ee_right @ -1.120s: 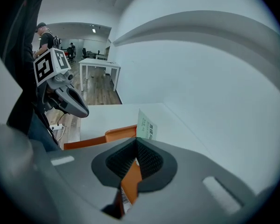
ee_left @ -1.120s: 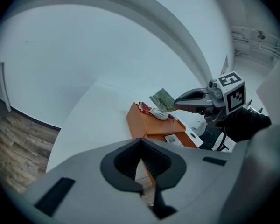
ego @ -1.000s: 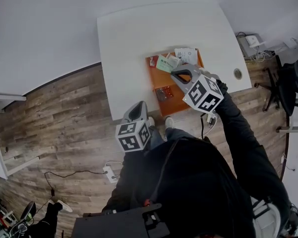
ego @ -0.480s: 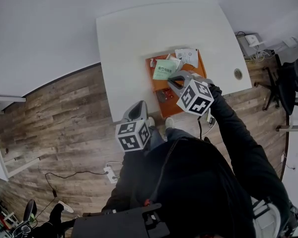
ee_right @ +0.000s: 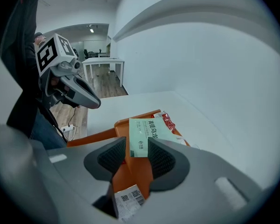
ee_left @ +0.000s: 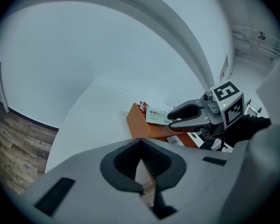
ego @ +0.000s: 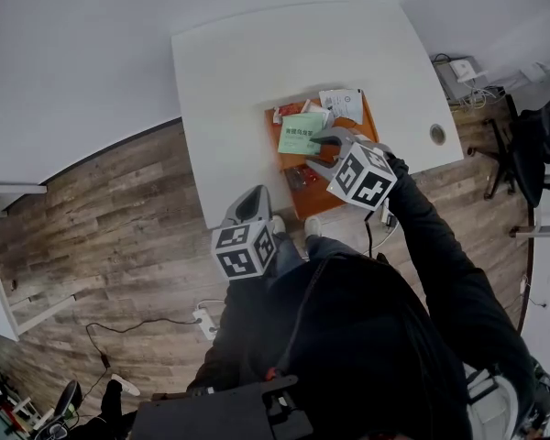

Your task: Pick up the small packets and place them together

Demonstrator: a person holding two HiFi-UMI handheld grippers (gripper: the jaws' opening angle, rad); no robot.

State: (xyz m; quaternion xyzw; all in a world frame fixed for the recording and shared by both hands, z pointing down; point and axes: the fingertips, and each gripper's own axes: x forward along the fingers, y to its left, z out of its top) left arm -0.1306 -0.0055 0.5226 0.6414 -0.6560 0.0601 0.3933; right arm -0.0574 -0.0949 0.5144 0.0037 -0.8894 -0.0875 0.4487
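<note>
In the head view, the orange tray (ego: pixel 323 200) sits at the near edge of the white surface (ego: pixel 247 71). A green packet (ego: pixel 299 134) lies over the tray's far left part, a white packet (ego: pixel 342 102) is at its far edge, and a red packet (ego: pixel 277 115) is at its far left corner. My right gripper (ego: pixel 313 149) reaches over the tray, its tips at the green packet's near end. My left gripper (ego: pixel 252 195) hangs off the surface's near edge, over the wooden floor (ego: pixel 119 209).

From the left gripper view, the left gripper (ee_left: pixel 140 143) has its jaws drawn together with nothing between them. Beyond it I see the tray (ee_left: pixel 139 125), the green packet (ee_left: pixel 156 115) resting on its rim, and the right gripper (ee_left: pixel 169 119) with its jaws spread just behind that packet.

From the right gripper view, the right gripper (ee_right: pixel 137 148) has just been opening. Its jaws stand wide, and the green packet's (ee_right: pixel 147 130) near end lies in the gap, with the pads clear of it on both sides. The packet rests on the tray (ee_right: pixel 137 174), just beside the red packet (ee_right: pixel 169 121). A white barcoded packet (ee_right: pixel 128 202) shows low between the jaws.
</note>
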